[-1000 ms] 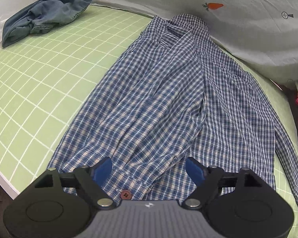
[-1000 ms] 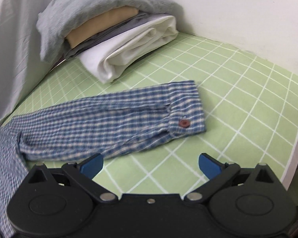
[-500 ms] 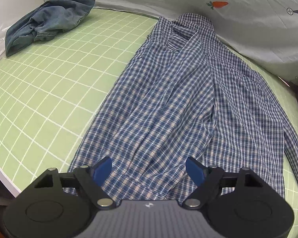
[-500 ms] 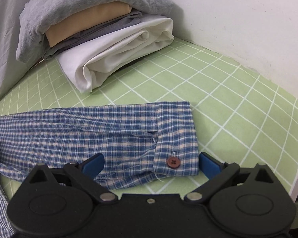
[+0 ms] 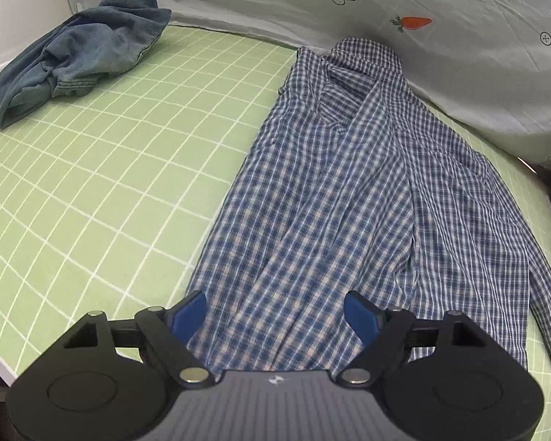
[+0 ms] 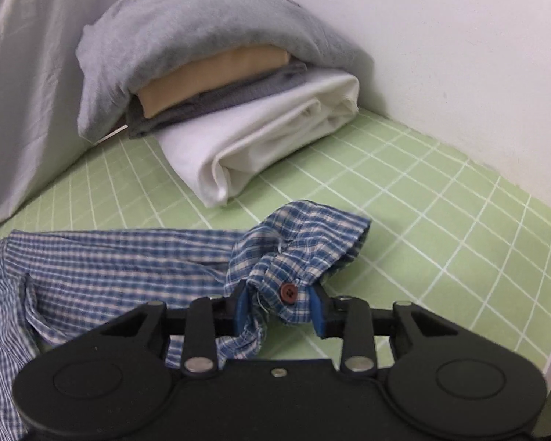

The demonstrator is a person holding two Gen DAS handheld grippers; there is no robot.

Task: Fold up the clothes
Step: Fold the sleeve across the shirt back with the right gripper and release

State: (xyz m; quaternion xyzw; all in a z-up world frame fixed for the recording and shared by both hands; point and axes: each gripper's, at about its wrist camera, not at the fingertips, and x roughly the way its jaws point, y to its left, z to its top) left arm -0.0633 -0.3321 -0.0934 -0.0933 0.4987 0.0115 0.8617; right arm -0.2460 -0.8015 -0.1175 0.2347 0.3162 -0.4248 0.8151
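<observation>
The right gripper (image 6: pixel 280 307) has its jaws drawn nearly together on the cuff (image 6: pixel 297 253) of the plaid shirt (image 5: pixel 352 198), the blue pads (image 6: pixel 241 307) pinching bunched cloth on either side of one brown button (image 6: pixel 287 291); the cuff is gathered and lifted slightly off the green gridded mat (image 6: pixel 440 228), while the rest of that sleeve (image 6: pixel 121 257) trails flat to the left. The left gripper (image 5: pixel 275 316) has its jaws spread wide and holds nothing; its two blue pads (image 5: pixel 187 312) hang over the lower hem of the shirt, and whether they touch the fabric cannot be told. The one blue-and-white plaid shirt lies face up and lengthwise on the mat, collar (image 5: pixel 363 55) at the far end by a pale grey sheet (image 5: pixel 422 0) printed with a single orange carrot (image 5: pixel 415 22) and small dark marks, one front panel folded over the body. One crumpled blue denim garment (image 5: pixel 80 51) sits at the far left corner of the mat, well apart from the shirt. In the right wrist view one stack of four folded items stands just beyond the cuff: a grey top (image 6: pixel 209 22) draped over a tan piece (image 6: pixel 216 73), then a dark grey piece (image 6: pixel 216 101), then a white one (image 6: pixel 268 139) at the bottom.
</observation>
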